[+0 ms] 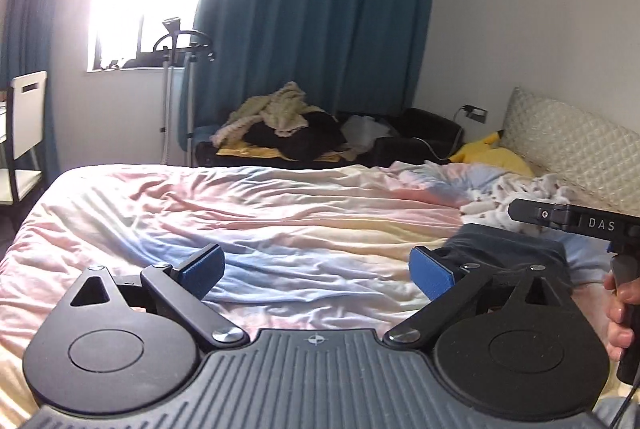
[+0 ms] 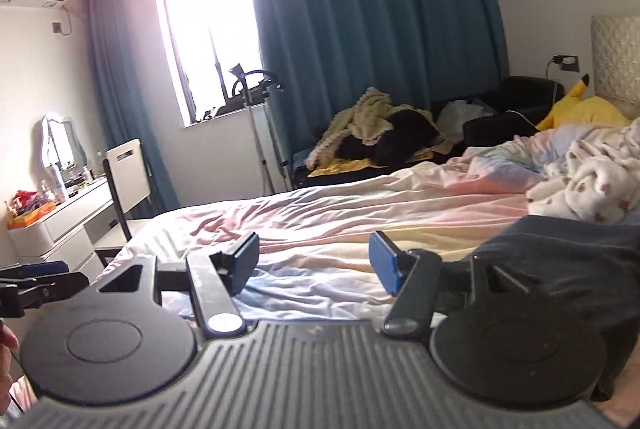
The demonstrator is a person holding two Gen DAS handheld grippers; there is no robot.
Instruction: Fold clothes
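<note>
Both grippers hover above the bed, nothing held. Left gripper [image 1: 316, 269]: fingers spread wide, blue pads [image 1: 430, 275] facing each other across bare duvet [image 1: 240, 213]. Right gripper [image 2: 314, 265]: fingers likewise wide apart, empty.

Task item: a dark navy garment [image 1: 504, 249], lying on the duvet. In the left wrist view it sits just behind and outboard of the left gripper's right finger; in the right wrist view the same garment [image 2: 560, 253] lies beyond the right gripper's right finger, partly hidden by the gripper body. Type of garment cannot be told; it looks already partly flattened.

Orientation: the visible far edge runs roughly crosswise to both finger pairs, so the long axis appears to lie across the bed, toward the quilted headboard [image 1: 568, 149]. Much is hidden, so tentative.

Judgement on the step: approach and grasp. Best done by swinging both grippers rightward over the garment, one to each near corner, pinching only the top layer and keeping clear of the duvet and the patterned white fabric [image 2: 588, 185] lying nearby.
</note>
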